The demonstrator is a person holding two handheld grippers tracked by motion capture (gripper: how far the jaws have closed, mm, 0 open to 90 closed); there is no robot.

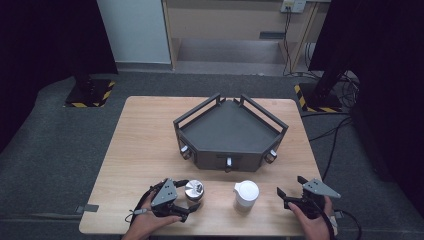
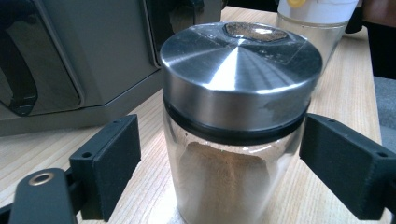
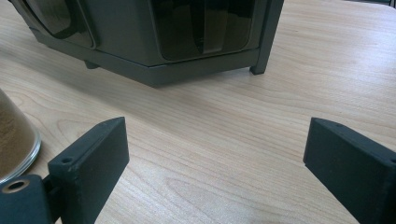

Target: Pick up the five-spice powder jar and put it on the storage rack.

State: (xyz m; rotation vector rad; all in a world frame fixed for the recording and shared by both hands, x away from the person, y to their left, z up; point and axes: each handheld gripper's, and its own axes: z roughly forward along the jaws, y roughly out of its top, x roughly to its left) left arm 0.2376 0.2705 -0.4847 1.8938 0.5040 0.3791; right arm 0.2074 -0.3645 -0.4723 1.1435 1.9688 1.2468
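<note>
A glass jar with a steel lid (image 1: 194,190) (image 2: 240,70), partly filled with brown powder, stands near the table's front edge. My left gripper (image 1: 188,195) (image 2: 219,161) is open around it, one jaw on each side of the glass; the right jaw is very close to it and the left jaw a little apart. To its right stands a white-lidded jar (image 1: 246,193) (image 2: 314,11). My right gripper (image 1: 291,185) (image 3: 215,158) is open over bare wood, right of the white-lidded jar, whose glass base (image 3: 14,140) shows at the left edge.
A dark grey angular rack (image 1: 230,131) (image 3: 163,42) (image 2: 84,60) with rails and small knobs sits mid-table, just beyond both jars. The wooden table (image 1: 145,145) has open room to the left and right of it. Black stands and cables lie on the floor behind.
</note>
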